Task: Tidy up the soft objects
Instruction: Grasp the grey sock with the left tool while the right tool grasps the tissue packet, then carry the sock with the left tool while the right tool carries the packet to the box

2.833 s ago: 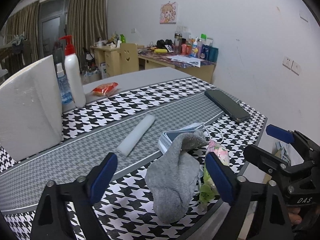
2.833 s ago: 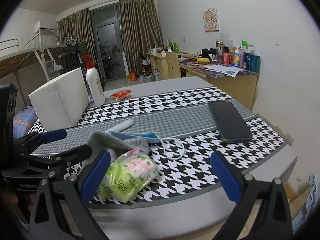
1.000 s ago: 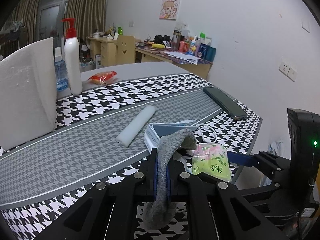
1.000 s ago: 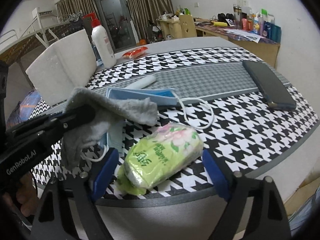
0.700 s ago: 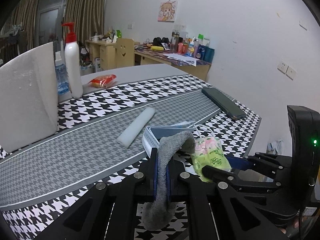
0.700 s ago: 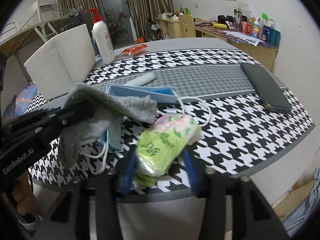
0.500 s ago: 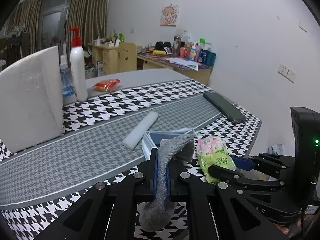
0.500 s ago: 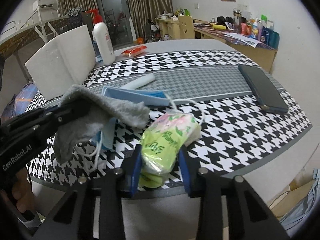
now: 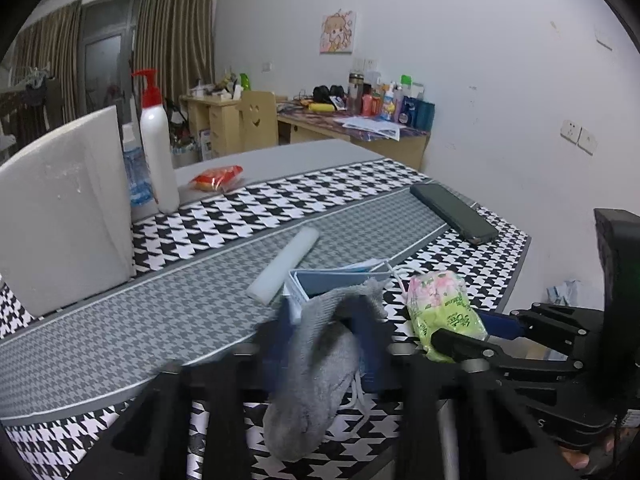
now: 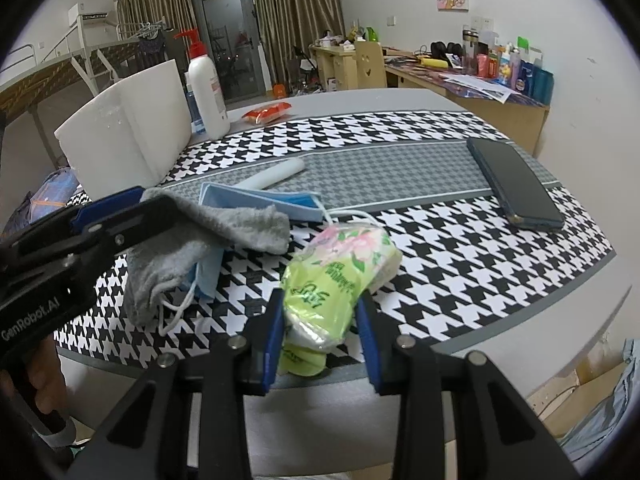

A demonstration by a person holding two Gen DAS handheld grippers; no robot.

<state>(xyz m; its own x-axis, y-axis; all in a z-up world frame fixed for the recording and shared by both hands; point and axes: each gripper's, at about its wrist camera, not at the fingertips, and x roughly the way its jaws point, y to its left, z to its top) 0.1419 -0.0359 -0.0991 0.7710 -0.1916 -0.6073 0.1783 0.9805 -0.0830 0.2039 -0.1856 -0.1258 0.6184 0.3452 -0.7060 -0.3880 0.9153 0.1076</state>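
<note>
A grey sock (image 9: 320, 360) hangs between the pads of my left gripper (image 9: 324, 328) above the table's near edge. Those jaws are opening, and a dark gap shows on the sock's right side. The right wrist view has the sock (image 10: 208, 228) draped over the left gripper (image 10: 156, 200). My right gripper (image 10: 320, 320) is shut on a green flowered tissue pack (image 10: 340, 264), tilted up over the tablecloth. In the left wrist view the tissue pack (image 9: 440, 308) sits in the right gripper (image 9: 456, 326). Blue face masks (image 9: 332, 280) lie under the sock.
A white foam roll (image 9: 286, 264) lies behind the masks on the houndstooth cloth (image 9: 120, 320). A dark phone (image 10: 516, 180) rests at the right. A white foam block (image 9: 60, 208), a pump bottle (image 9: 158, 152) and a red packet (image 9: 218, 174) stand at the back left.
Both grippers stood open at first. The left then shut on the sock and lifted it; its pads have now parted. The right closed on the tissue pack and raised it a little.
</note>
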